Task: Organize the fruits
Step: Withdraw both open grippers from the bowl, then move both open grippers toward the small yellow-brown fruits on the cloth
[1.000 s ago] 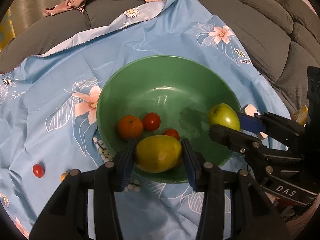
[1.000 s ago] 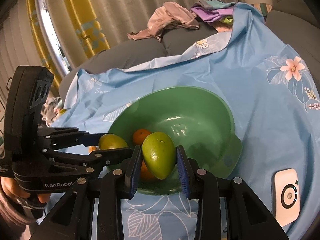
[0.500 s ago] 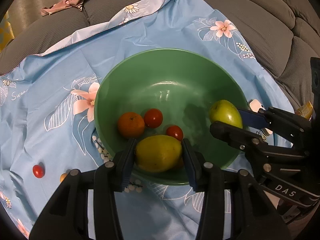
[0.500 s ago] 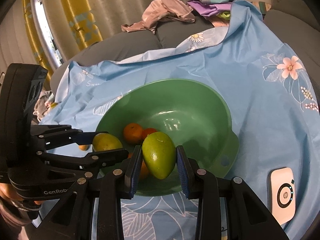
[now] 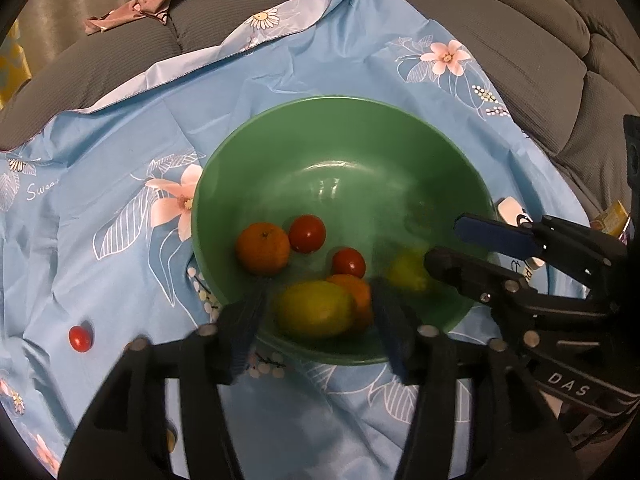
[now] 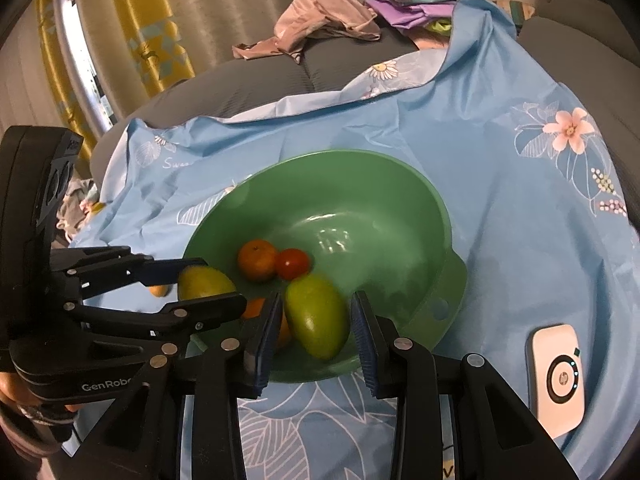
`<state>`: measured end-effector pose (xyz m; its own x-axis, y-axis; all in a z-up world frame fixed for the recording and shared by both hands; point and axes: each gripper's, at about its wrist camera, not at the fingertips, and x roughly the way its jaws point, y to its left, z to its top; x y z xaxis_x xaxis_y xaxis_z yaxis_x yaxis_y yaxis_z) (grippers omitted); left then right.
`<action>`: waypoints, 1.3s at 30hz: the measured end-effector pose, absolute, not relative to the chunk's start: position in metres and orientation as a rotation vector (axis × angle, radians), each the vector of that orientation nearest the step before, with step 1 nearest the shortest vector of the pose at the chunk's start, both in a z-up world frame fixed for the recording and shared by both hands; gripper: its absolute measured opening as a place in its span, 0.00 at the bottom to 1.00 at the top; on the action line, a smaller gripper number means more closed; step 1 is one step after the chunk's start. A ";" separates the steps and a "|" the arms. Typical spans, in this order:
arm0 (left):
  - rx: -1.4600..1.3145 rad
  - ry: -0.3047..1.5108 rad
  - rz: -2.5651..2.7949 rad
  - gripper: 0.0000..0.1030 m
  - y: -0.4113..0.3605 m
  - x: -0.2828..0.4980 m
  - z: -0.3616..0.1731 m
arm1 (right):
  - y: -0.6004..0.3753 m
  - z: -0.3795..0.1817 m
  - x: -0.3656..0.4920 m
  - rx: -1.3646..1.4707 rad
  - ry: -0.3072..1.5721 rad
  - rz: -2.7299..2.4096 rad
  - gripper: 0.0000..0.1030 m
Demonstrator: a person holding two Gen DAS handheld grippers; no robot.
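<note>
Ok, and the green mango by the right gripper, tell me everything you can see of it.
The green mango is smooth, oval and yellowish-green, with a glossy highlight near its lower end. It is tilted, pointed end up and to the left, inside the near side of the green bowl, between the opened fingers of the right gripper, with gaps on both sides. An orange sits just left of it.

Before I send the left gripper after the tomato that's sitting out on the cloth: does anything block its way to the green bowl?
Nothing visible does. The stray tomato lies on bare blue cloth left of the green bowl; only the rim stands between them.
</note>
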<state>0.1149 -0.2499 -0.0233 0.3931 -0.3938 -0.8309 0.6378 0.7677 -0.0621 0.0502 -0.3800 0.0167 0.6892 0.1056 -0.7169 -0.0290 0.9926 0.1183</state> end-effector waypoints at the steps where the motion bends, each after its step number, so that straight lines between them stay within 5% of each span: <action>1: 0.287 0.960 -0.663 0.56 -0.249 0.114 -0.022 | -0.380 0.017 0.049 0.096 0.807 0.072 0.35; 16: 0.207 0.937 -0.633 0.68 -0.206 0.086 0.002 | -0.376 0.032 0.020 0.137 0.740 0.081 0.35; 22: 0.170 0.957 -0.590 0.80 -0.174 0.061 -0.002 | -0.366 0.038 0.005 0.132 0.727 0.104 0.35; 39: 0.069 1.016 -0.501 0.81 -0.104 0.012 -0.015 | -0.297 0.042 -0.023 0.013 0.758 0.218 0.35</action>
<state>0.0124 -0.1044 -0.0147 0.4238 -0.3688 -0.8272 0.4317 0.8852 -0.1735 -0.0233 -0.2973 0.0424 0.7047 0.2008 -0.6805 -0.1918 0.9773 0.0898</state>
